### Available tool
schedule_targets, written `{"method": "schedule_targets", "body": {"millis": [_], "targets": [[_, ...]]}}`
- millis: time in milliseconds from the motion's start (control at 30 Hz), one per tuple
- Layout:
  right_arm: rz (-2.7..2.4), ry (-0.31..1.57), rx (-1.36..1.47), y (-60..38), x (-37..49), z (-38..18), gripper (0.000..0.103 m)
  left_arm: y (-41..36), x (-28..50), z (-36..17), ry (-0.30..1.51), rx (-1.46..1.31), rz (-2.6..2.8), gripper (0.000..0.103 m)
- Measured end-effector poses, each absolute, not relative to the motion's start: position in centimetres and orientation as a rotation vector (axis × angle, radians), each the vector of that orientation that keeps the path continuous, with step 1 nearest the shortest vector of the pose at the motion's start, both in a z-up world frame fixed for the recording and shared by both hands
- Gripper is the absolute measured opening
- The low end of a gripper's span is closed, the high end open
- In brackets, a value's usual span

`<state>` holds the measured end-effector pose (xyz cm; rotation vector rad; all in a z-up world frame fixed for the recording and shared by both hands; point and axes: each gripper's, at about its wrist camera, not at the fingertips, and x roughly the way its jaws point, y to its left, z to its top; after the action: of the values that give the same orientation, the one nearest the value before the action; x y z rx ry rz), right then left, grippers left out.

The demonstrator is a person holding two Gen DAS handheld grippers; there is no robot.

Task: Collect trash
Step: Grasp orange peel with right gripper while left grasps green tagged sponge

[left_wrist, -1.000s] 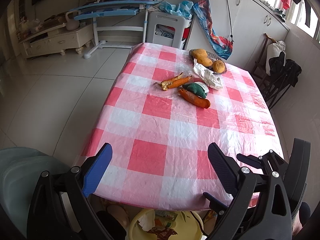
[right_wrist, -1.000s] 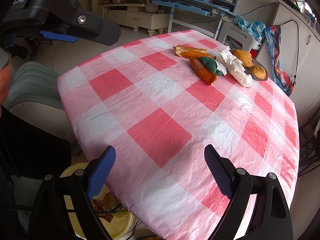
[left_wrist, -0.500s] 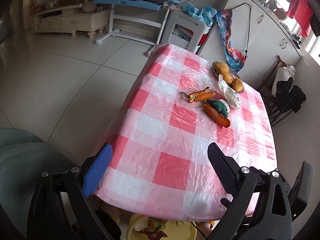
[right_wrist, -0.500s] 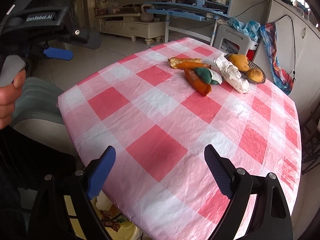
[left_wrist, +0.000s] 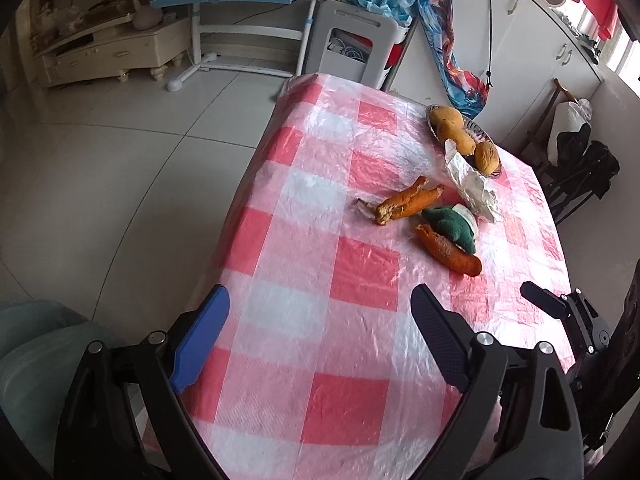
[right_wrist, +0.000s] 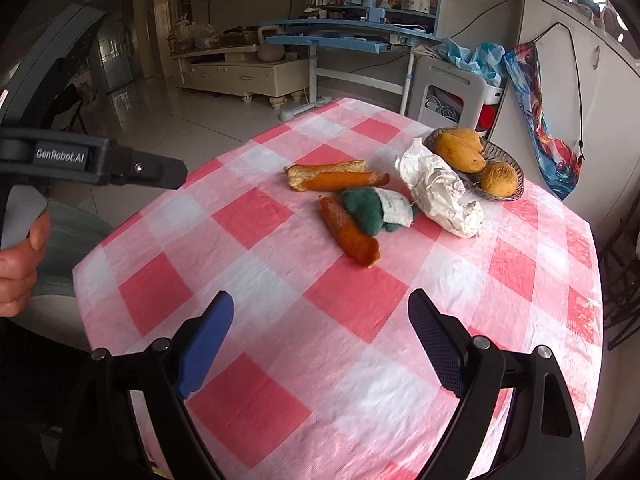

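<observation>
On the red-and-white checked table (left_wrist: 360, 280) (right_wrist: 256, 216) lie two orange peels (left_wrist: 408, 205) (right_wrist: 336, 178), a second one nearer (left_wrist: 450, 251) (right_wrist: 351, 232), a green-and-white wrapper (left_wrist: 452, 225) (right_wrist: 376, 208) and a crumpled white paper (left_wrist: 470, 180) (right_wrist: 440, 192). My left gripper (left_wrist: 320, 338) is open and empty above the table's near end. My right gripper (right_wrist: 320, 340) is open and empty, short of the trash. The left gripper's body (right_wrist: 100, 162) shows at the left of the right wrist view.
A wire basket with yellow fruit (left_wrist: 464, 136) (right_wrist: 476, 160) stands behind the paper. A grey-green chair (left_wrist: 36, 352) is at the near left. A white stool (left_wrist: 356, 48), a blue desk (right_wrist: 340, 36) and cabinets stand beyond the table.
Both grippers have moved forward and up over the table toward the trash. The yellow bin below the table's near edge has left both views. The jaws stayed open.
</observation>
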<state>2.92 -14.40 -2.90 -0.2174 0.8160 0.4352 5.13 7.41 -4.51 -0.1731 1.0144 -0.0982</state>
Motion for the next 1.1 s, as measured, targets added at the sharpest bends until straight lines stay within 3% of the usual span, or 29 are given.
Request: {"method": "schedule_targets", "body": {"millis": [300,367,533,1100], "targets": [[0.485,0.825,-0.222,-14.0,6.7,-4.1,0.069,2.5,11.5,-4.8,0.984,-0.020,-0.168,0.087],[0.498,0.840,-0.210,-14.0,7.3,-4.5,0.061,1.9,12.3,-5.0,0.990,-0.013,-0.165,0.086],[0.547,0.869,-0.231,-14.0,7.4,-4.9,0.019,-0.4,12.7,-4.1,0.955,0.040,-0.237,0.084],[0.606,0.945,-0.357,-19.0,0.9,-4.1,0.016,-9.1,12.1,-6.7,1.025,0.259,-0.370,0.076]]}}
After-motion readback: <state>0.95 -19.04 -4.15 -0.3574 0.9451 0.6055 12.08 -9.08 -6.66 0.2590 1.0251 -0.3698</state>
